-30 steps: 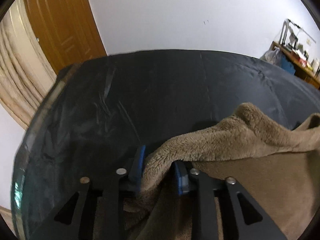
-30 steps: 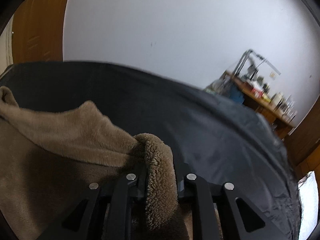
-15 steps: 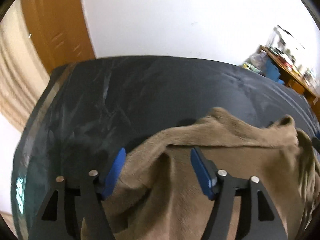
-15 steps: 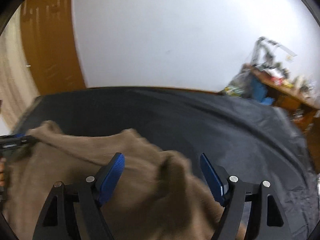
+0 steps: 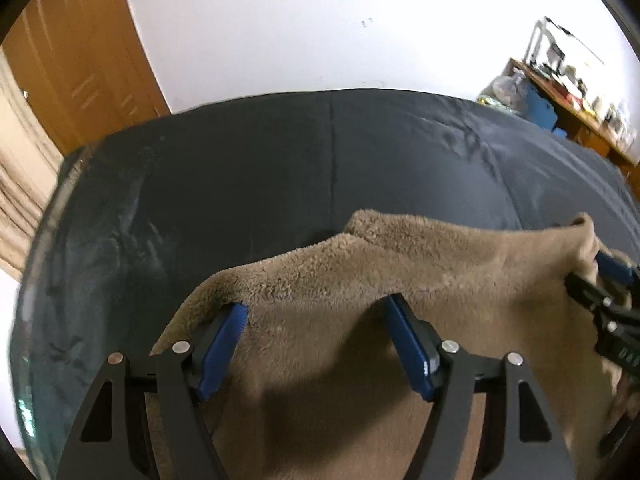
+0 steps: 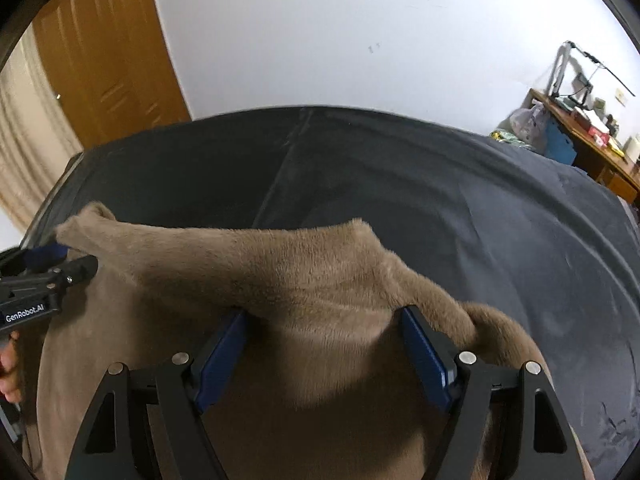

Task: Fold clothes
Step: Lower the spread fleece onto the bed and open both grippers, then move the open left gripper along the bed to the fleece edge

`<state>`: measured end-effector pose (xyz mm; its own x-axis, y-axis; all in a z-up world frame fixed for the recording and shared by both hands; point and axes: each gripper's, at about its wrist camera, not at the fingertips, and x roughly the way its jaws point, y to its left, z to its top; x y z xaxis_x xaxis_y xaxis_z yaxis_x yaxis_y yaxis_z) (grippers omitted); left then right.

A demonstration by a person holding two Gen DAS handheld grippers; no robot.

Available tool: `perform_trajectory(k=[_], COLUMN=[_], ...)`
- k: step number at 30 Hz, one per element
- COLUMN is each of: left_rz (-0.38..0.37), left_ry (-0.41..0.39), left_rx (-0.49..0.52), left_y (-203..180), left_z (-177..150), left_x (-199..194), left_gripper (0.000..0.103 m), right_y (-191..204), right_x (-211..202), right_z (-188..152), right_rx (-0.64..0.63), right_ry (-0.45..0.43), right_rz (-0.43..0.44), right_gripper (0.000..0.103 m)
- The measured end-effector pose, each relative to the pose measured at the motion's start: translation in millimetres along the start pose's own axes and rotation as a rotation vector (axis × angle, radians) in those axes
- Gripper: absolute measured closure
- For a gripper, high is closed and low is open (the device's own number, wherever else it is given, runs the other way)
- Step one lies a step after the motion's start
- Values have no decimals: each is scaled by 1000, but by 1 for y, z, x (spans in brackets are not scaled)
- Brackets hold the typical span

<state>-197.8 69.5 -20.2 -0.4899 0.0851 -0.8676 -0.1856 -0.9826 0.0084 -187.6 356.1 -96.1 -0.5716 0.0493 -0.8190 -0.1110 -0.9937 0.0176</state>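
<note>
The garment (image 5: 360, 300) is a brown fleece piece w/ thick, fuzzy pile, lying on a dark sheet (image 5: 240, 168) that covers the whole work surface. Its far edge runs uneven: low at the left, up to a small peak near the middle, then stretched out toward the right. In the left wrist view a fold lies along that edge, w/ a shadowed dip just behind it. Bulk of the garment is on the near side of the sheet, spread under both tools; the far half of the sheet is bare, creased, w/ a seam running down the middle.

Left of the sheet: a wooden door (image 5: 80, 60) and beige curtain (image 5: 24, 184). Behind the sheet, a plain white wall (image 5: 320, 20). Right of the sheet, a cluttered wooden desk (image 5: 568, 100).

Left gripper (image 5: 318, 320): blue pads spread wide, nothing clamped. The pads sit low on the garment just behind the folded edge; left pad tip is tucked against the fleece, and fabric fills the gap between them.

Right gripper (image 6: 322, 324): also spread wide, gripping nothing. Fleece drapes up over the tips of both pads, so it touches them, esp. the right one. A bit of a hand (image 6: 8, 364) shows at the edge of the right wrist view, behind the left tool.
</note>
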Motion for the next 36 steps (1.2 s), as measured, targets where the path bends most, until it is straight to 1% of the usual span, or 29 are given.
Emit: perform_trajectory(k=[3, 6, 9, 13, 15, 19, 26, 28, 32, 36], left_rz=[-17, -21, -28, -41, -60, -80, -83, -81, -81, -72], left_ry=[-13, -25, -13, 32, 23, -16, -21, -22, -25, -14], left_rx=[-15, -5, -11, -29, -31, -58, -233, -278, -295, -285], left_y=[2, 4, 5, 14, 26, 62, 144, 167, 186, 193], left_z=[-2, -6, -7, -10, -18, -43, -107, -126, -158, -187], left_x=[3, 5, 4, -9, -28, -64, -100, -110, -122, -123], left_gripper=[25, 25, 25, 24, 24, 23, 23, 23, 23, 23], right_y=[7, 6, 3, 8, 11, 10, 33, 48, 84, 108], right_x=[8, 12, 15, 14, 6, -14, -73, -86, -95, -94], right_z=[2, -1, -1, -3, -5, -13, -31, -39, -58, -85], right_rx=[-25, -16, -15, -10, -9, 13, 31, 11, -32, -61], right_ry=[-33, -45, -48, -48, -51, -53, -77, -76, -43, -12], right_rz=[-42, -45, -44, -33, -19, -17, 108, 152, 237, 260], right_gripper=[23, 23, 22, 21, 21, 21, 21, 21, 21, 21])
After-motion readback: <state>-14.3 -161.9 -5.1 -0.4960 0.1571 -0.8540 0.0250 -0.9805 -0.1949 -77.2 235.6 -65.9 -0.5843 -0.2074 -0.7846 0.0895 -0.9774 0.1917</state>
